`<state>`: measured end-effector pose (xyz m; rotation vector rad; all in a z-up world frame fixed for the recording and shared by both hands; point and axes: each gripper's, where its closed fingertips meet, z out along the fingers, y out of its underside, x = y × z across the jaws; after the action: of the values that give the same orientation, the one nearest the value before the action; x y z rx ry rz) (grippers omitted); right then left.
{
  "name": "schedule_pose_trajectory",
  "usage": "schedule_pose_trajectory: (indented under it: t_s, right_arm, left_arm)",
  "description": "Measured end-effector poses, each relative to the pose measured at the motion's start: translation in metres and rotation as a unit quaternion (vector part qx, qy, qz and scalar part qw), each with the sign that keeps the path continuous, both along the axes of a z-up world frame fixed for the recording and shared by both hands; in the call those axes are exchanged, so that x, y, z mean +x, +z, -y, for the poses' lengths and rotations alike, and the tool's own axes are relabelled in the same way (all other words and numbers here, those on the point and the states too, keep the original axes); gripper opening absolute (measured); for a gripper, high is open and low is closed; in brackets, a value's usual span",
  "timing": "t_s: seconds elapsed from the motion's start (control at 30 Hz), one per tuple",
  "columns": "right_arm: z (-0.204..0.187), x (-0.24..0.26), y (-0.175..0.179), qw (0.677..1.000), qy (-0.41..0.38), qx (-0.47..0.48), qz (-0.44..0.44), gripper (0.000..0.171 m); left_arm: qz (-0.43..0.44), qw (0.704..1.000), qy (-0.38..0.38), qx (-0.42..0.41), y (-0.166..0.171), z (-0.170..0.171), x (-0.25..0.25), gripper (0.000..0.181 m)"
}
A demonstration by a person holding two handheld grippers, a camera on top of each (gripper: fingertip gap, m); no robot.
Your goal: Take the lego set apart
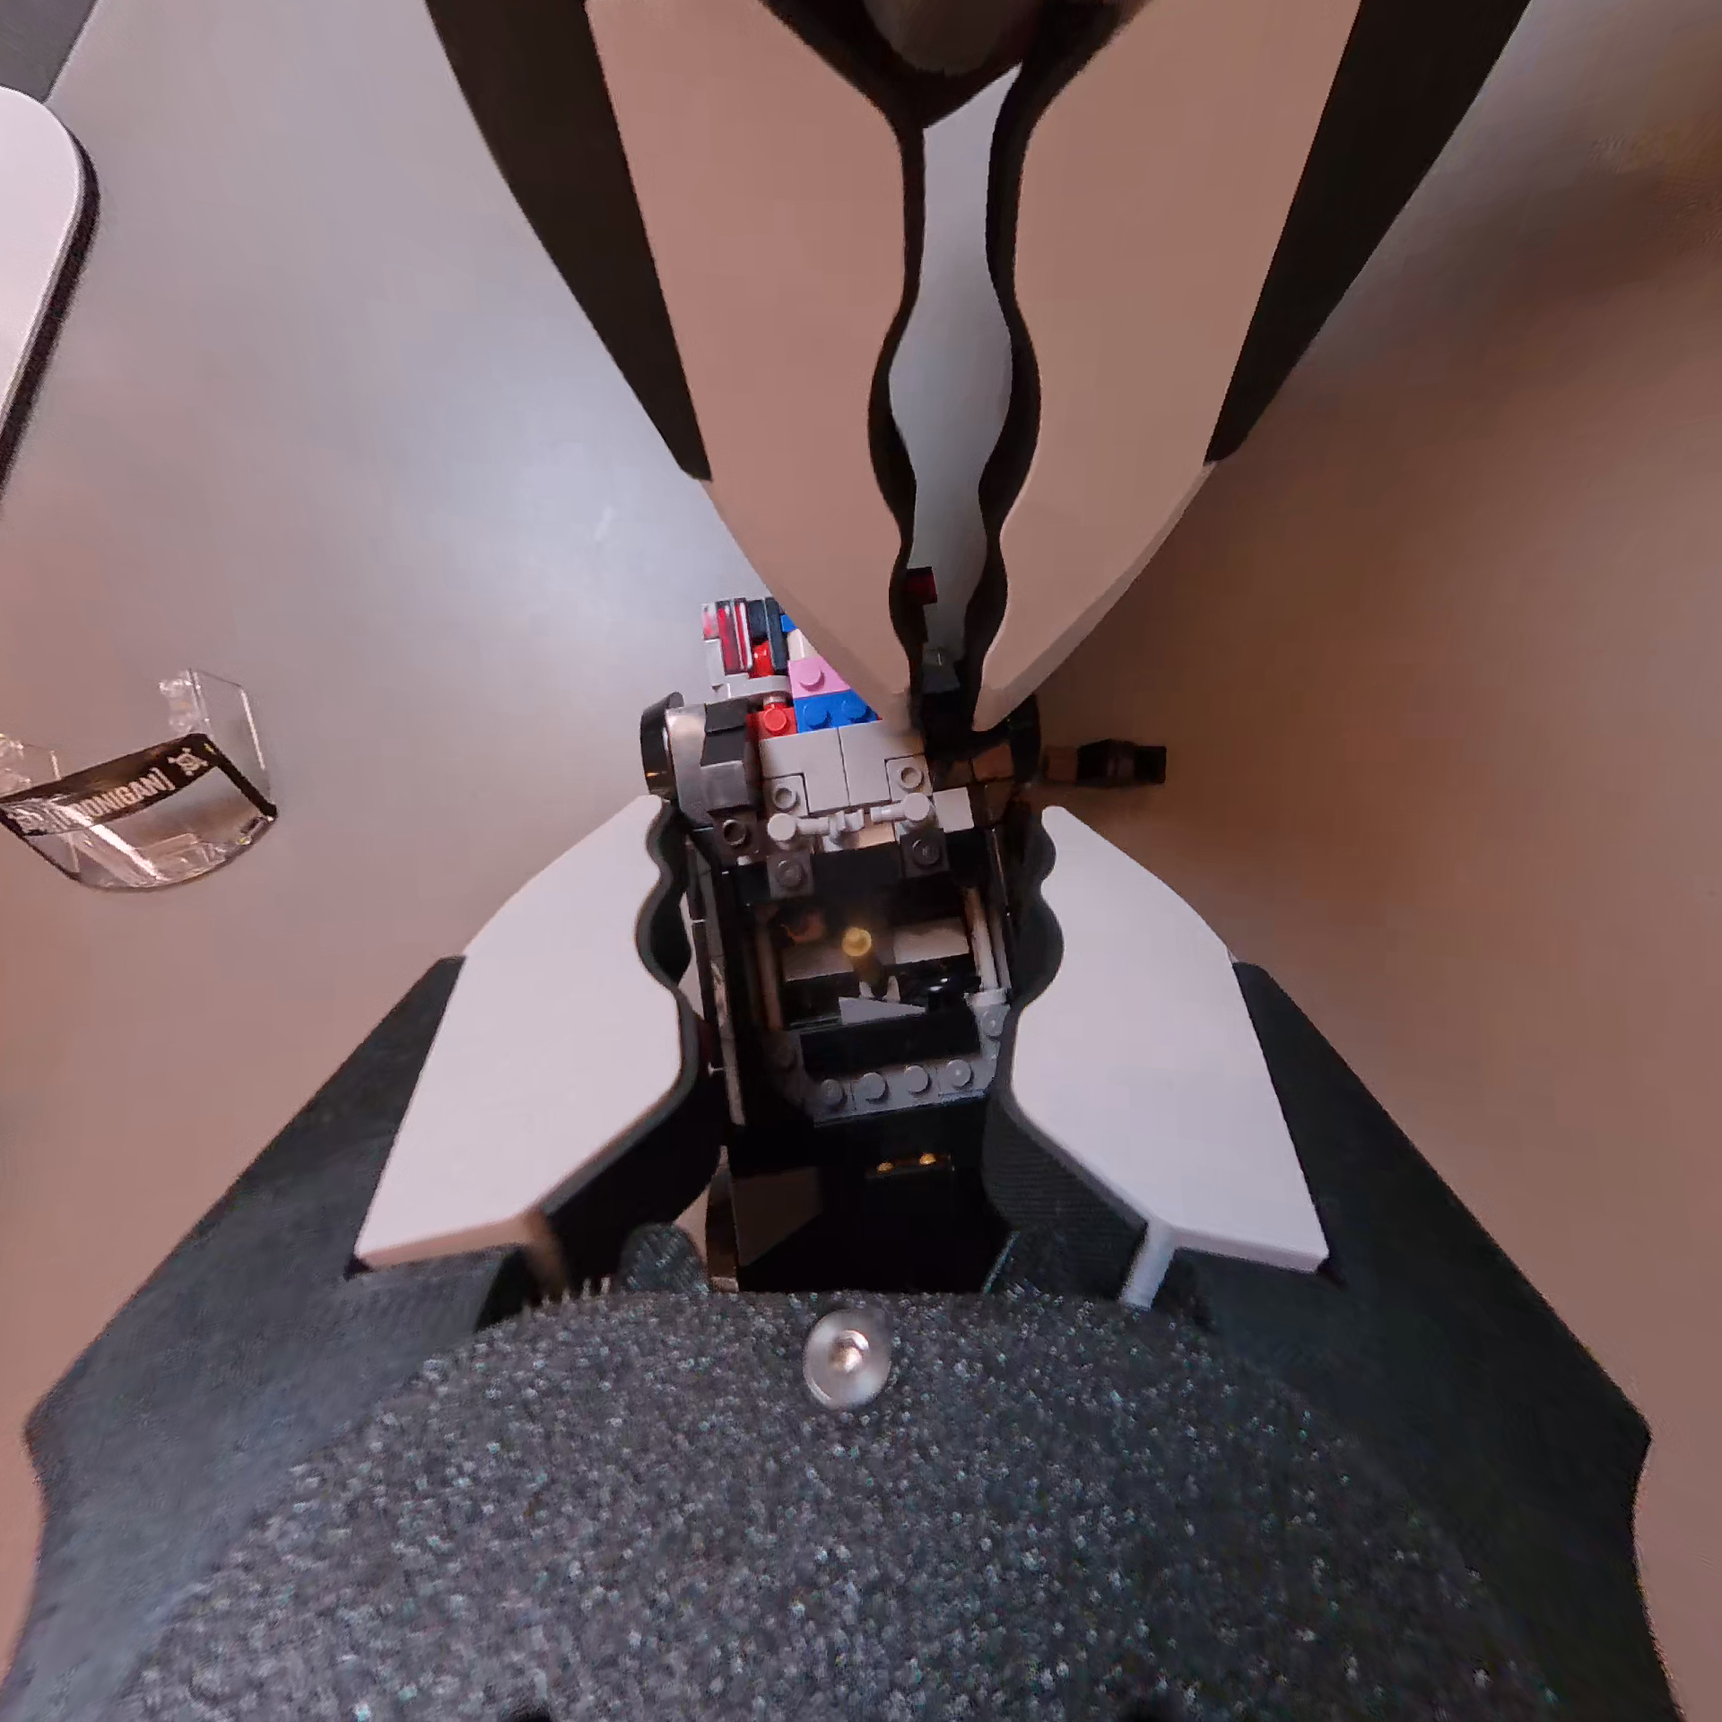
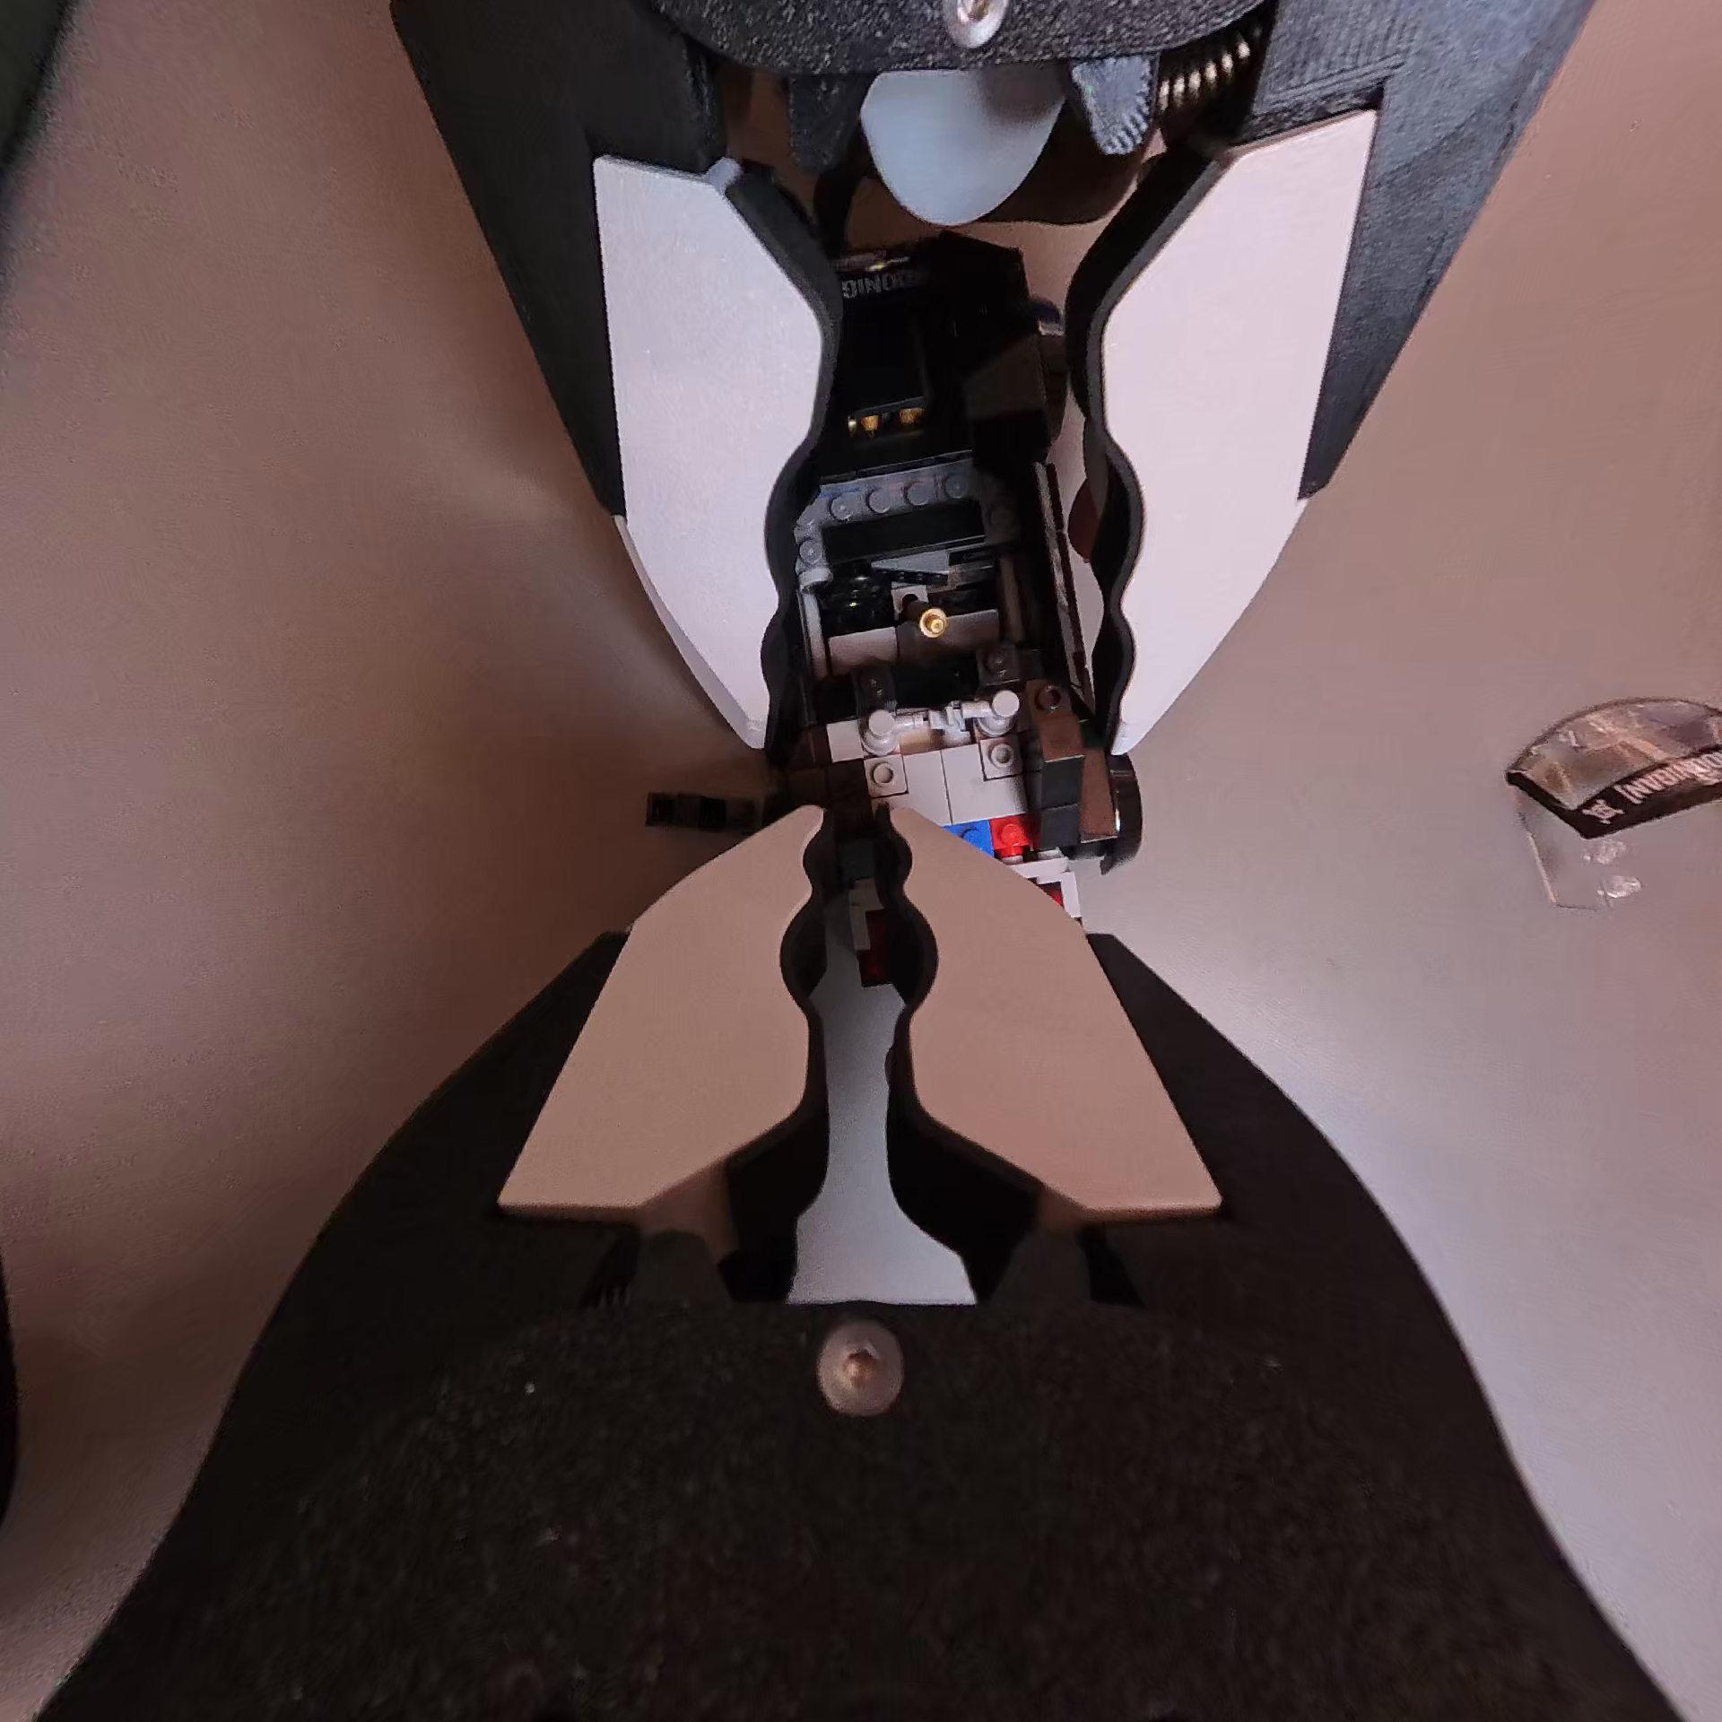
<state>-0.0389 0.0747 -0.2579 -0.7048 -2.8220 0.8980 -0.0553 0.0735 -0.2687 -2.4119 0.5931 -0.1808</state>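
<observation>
A black and grey lego car (image 1: 857, 950) with an open cockpit and blue, red and pink bricks at its far end rests on the table. My left gripper (image 1: 853, 815) is shut on the car's two sides. My right gripper (image 1: 941, 713) comes in from the opposite end. It is shut on a small dark brick (image 2: 857, 862) at the corner of the car's (image 2: 932, 652) coloured end. In the right wrist view my right gripper (image 2: 857, 820) is at the bottom, and the left gripper (image 2: 941, 741) reaches in from the top.
A clear windscreen piece (image 1: 158, 792) with a black band lies loose on the table (image 1: 373, 466), apart from the car; it also shows in the right wrist view (image 2: 1612, 773). A small black part (image 1: 1109, 759) lies beside the car. A white object (image 1: 28, 261) sits at the far left edge. Both grippers' tips are roughly 25 cm from the white object (image 1: 28, 261).
</observation>
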Motion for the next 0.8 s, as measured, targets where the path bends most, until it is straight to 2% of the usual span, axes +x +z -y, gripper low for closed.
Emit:
schedule_pose_trajectory:
  t_s: [0.13, 0.3, 0.43, 0.6, 0.7, 0.8]
  right_arm:
    - [0.001, -0.001, 0.000, 0.997, -0.057, -0.048, 0.012, 0.007]
    - [0.002, -0.002, 0.000, 0.980, -0.157, -0.094, 0.073, 0.007]
    - [0.000, -0.003, 0.000, 0.979, -0.164, -0.090, 0.082, 0.007]
    - [0.001, -0.005, 0.005, 0.978, -0.169, -0.112, 0.050, 0.006]
    - [0.004, 0.004, 0.006, 0.984, -0.144, -0.102, 0.022, 0.005]
    - [0.014, 0.014, 0.010, 0.988, -0.110, -0.106, -0.015, 0.000]
  left_arm:
    - [0.002, 1.000, 0.000, -0.003, -0.001, 0.001, -0.001, 0.069]
    - [0.005, 1.000, 0.000, -0.005, -0.001, 0.002, -0.001, 0.069]
    - [0.011, 1.000, 0.003, -0.008, -0.001, 0.003, -0.002, 0.069]
    - [0.026, 0.999, 0.010, -0.019, -0.003, 0.006, -0.004, 0.069]
    - [0.048, 0.998, 0.012, -0.026, -0.004, 0.007, 0.001, 0.074]
    - [0.038, 0.999, 0.011, -0.022, -0.004, 0.004, 0.001, 0.070]
